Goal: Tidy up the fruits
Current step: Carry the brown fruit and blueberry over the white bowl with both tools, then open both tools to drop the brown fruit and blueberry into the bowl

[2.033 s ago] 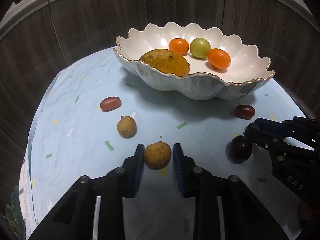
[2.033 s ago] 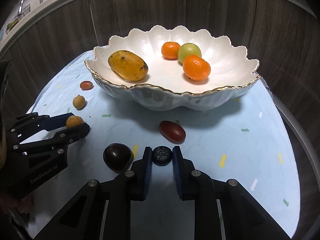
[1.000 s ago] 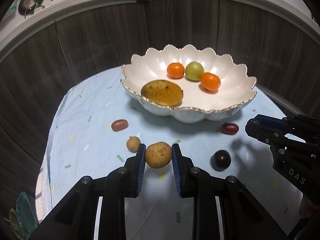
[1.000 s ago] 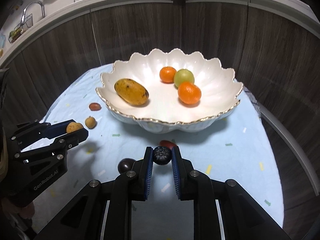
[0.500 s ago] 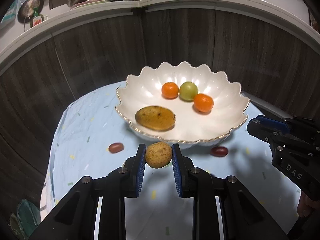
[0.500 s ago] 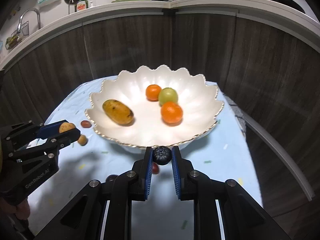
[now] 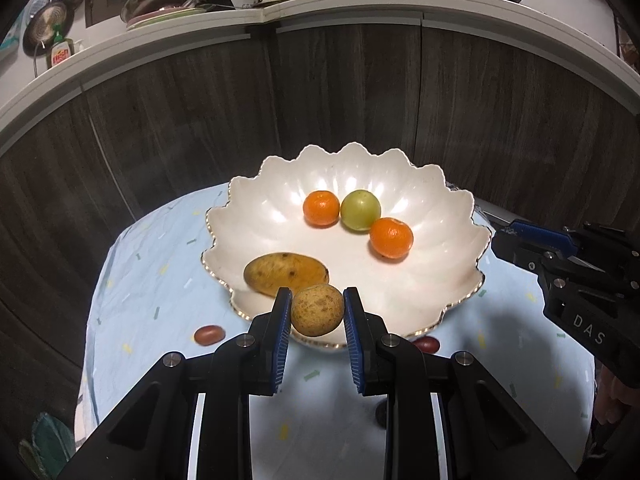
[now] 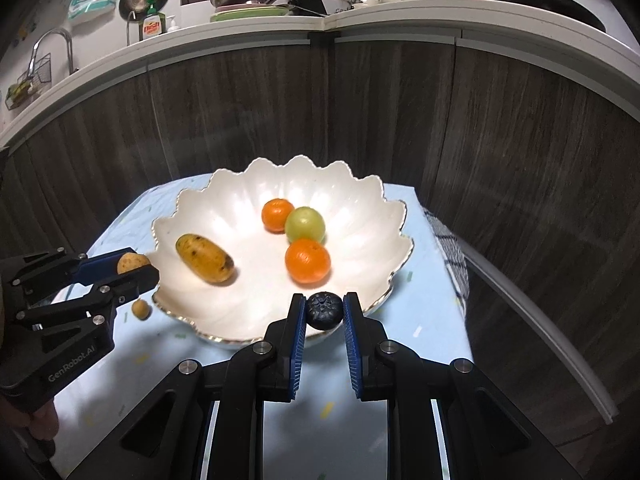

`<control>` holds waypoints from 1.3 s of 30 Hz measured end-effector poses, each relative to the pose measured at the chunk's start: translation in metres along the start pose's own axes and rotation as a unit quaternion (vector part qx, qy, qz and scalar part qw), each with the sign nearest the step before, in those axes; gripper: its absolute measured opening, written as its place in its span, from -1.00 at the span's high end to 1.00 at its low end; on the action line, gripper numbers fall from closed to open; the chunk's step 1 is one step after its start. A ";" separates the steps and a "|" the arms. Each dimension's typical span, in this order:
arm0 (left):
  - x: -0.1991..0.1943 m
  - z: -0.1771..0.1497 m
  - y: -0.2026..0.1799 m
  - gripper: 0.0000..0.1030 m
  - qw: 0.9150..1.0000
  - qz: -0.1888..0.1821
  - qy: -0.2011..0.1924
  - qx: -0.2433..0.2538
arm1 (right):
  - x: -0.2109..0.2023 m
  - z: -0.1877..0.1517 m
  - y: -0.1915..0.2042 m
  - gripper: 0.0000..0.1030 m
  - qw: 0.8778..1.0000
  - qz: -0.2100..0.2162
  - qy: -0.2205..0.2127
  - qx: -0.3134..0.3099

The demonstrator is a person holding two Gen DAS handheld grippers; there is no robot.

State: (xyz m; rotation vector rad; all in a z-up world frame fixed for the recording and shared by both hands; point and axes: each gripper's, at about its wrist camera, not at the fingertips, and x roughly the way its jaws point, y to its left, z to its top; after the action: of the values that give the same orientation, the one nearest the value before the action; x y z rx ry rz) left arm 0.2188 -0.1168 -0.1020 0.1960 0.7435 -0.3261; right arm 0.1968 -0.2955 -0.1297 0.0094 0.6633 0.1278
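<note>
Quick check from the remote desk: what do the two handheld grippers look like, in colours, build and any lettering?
Both match: matte black angular frames with silver bolt heads, and two flat fingers faced with ribbed blue pads. The left gripper reads "GenRobot.AI" in pale lettering along its side, seen from the right wrist view. The right gripper shows "DAS" on its side in the left wrist view. No cables show. No sleeves are visible.

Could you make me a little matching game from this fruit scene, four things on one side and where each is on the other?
Things:
1. blueberry
2. tan round fruit
3. mango
4. red oval fruit

Places:
A. lying in the bowl
B. on the cloth, left of the bowl
C. held in the right gripper
D. held in the left gripper

Pairs: 1-C, 2-D, 3-A, 4-B
</note>
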 end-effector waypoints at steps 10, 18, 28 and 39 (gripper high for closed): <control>0.020 0.018 -0.003 0.50 1.000 -0.006 0.003 0.001 | 0.019 0.023 -0.015 0.61 1.000 -0.011 -0.010 -0.002; 0.038 0.039 0.003 0.50 1.000 -0.007 0.005 -0.001 | 0.044 0.044 -0.027 0.61 1.000 -0.015 -0.006 0.009; 0.061 0.043 -0.001 0.50 0.999 -0.021 0.039 -0.014 | 0.074 0.059 -0.037 0.61 0.999 -0.015 0.016 0.025; 0.068 0.040 -0.003 0.03 0.998 -0.028 0.056 -0.026 | 0.085 0.059 -0.043 0.61 0.998 -0.013 0.040 0.040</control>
State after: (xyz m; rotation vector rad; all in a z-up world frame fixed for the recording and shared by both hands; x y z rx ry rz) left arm 0.2893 -0.1457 -0.1202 0.1453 0.8692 -0.3515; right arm 0.3049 -0.3254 -0.1374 0.0723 0.7486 0.0767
